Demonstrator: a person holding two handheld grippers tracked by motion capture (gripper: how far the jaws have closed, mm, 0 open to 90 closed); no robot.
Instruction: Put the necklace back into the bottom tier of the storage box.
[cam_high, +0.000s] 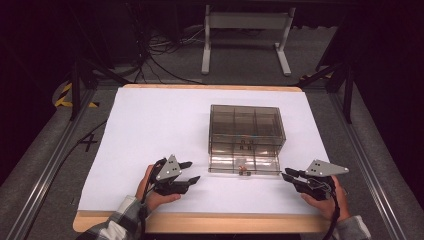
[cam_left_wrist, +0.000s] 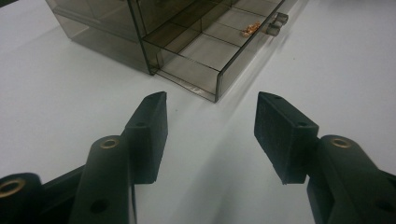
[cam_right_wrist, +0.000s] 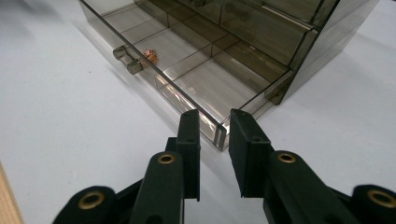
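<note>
A: What stands on the white worktop (cam_high: 150, 130)?

B: One smoky transparent plastic organiser box (cam_high: 246, 130), near the middle. Its lowest drawer (cam_high: 244, 164) is pulled out toward the person. Inside this drawer, close behind the small clear handle (cam_right_wrist: 126, 59), lies one little copper-coloured object (cam_right_wrist: 150, 55); I cannot tell what it is.

A: And the tongs?

B: There are two, one in each hand. The left tongs (cam_high: 192, 171) rest on the worktop, beside the left front corner of the drawer, apart from it. Their jaws stand released, with nothing between them. The right tongs (cam_high: 288, 174) lie near the right front corner. Their jaws are only narrowly apart, also released; in the right gripper view the drawer corner appears just beyond the tips, not pressed by them.

A: Why do they flank the drawer like this?

B: I think each hand waits at its own side, so both can reach the open drawer equally. Probably the small object or the drawer front is the next aim.

A: How many compartments?

B: The drawer shows several dividers; I cannot count them exactly.
</note>
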